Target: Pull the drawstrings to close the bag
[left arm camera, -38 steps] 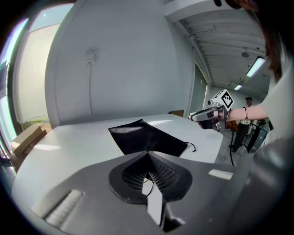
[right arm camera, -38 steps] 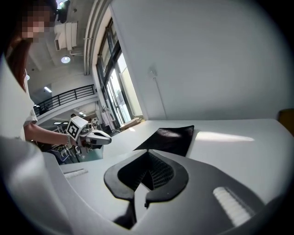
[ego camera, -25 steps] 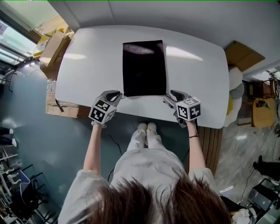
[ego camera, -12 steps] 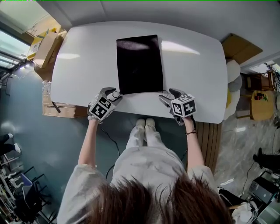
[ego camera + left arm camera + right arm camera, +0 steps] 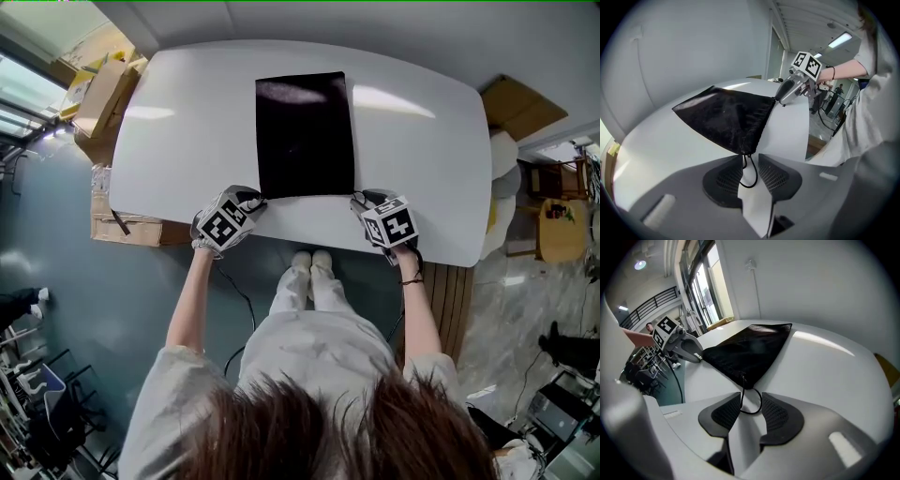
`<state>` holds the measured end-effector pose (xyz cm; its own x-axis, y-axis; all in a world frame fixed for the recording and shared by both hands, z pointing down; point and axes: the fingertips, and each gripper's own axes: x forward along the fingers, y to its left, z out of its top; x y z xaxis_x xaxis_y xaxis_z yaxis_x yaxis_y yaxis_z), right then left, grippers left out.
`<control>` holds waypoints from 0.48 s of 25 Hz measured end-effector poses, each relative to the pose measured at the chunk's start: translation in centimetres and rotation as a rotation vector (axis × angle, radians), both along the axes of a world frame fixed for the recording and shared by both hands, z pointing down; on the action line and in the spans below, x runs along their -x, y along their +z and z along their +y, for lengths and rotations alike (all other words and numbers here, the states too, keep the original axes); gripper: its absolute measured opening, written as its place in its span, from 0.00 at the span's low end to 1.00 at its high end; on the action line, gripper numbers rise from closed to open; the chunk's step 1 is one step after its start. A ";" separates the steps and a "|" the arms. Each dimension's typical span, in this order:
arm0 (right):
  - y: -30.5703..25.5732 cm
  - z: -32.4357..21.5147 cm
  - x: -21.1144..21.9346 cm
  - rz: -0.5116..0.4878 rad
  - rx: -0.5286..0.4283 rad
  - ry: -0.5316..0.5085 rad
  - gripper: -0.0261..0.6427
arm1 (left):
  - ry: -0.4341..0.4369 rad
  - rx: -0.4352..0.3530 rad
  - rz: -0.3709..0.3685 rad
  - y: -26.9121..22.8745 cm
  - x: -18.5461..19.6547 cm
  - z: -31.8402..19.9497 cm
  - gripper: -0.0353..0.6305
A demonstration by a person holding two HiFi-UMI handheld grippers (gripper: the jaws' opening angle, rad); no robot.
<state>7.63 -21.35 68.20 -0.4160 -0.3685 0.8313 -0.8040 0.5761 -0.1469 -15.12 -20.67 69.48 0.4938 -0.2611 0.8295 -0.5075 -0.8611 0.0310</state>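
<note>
one flat black bag [image 5: 305,136] shows drawstring loops [image 5: 749,186] at two corners.

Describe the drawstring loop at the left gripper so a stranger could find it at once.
On the white table lies a flat black bag; go to its near corner on the person's left. There a thin black drawstring loop spills onto the table between the left gripper's jaws, apart though just now closing. Its twin lies at the right corner.
</note>
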 end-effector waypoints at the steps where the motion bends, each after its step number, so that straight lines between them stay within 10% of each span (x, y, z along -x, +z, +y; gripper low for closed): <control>1: 0.1 0.0 0.0 0.015 0.006 -0.008 0.26 | -0.002 0.009 0.001 -0.1 -0.1 0.1 0.20; 12: 0.3 -0.4 -0.4 0.116 0.017 -0.049 0.10 | 0.003 0.110 -0.052 0.1 0.6 1.1 0.11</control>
<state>7.99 -21.71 68.46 -0.3335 -0.3361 0.8808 -0.7873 0.6133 -0.0641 -15.70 -19.61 69.56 0.4500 -0.1656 0.8775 -0.5081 -0.8556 0.0991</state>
